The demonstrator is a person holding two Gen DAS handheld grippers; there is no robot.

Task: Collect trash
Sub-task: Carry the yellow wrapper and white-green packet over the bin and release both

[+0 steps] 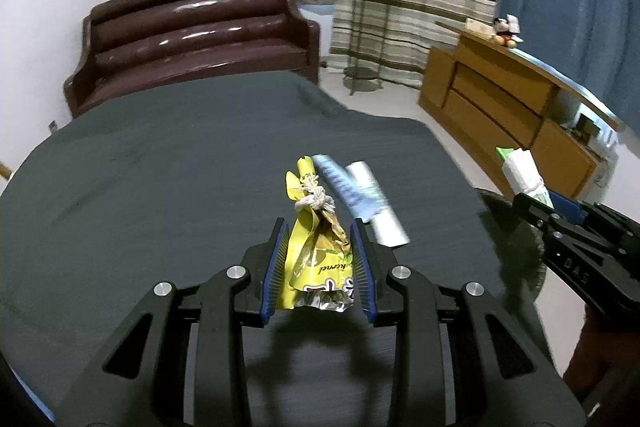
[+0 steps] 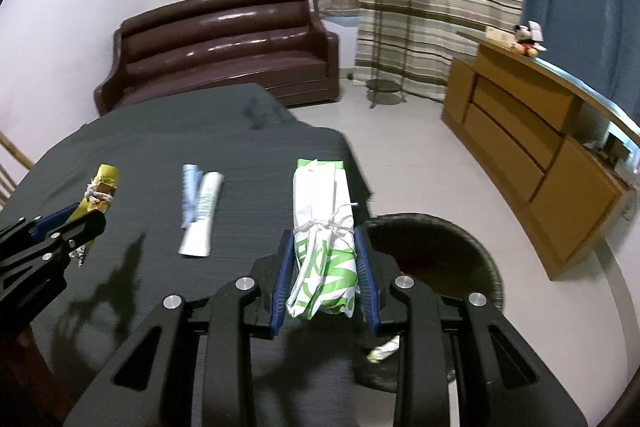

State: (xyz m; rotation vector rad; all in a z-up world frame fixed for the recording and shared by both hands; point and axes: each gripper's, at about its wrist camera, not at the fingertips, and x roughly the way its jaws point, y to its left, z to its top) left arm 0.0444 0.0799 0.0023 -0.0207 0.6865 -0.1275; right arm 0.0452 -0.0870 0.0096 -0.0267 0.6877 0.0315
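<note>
My left gripper (image 1: 319,227) is shut on a yellow snack wrapper (image 1: 316,247) tied with white string, held above the dark table (image 1: 160,187). It also shows in the right wrist view (image 2: 102,187). My right gripper (image 2: 323,235) is shut on a white-and-green wrapper roll (image 2: 324,227) tied with string, at the table's right edge; the roll shows in the left wrist view (image 1: 524,173). A silver-and-blue wrapper (image 2: 200,207) lies on the table between the grippers, also seen in the left wrist view (image 1: 360,199). A round dark bin (image 2: 440,255) stands on the floor just right of the table.
A brown leather sofa (image 2: 224,43) stands behind the table. A wooden cabinet (image 2: 532,147) runs along the right wall. A metal plant stand (image 2: 390,39) with a potted plant is by the curtains. A small scrap (image 2: 384,351) lies near the bin.
</note>
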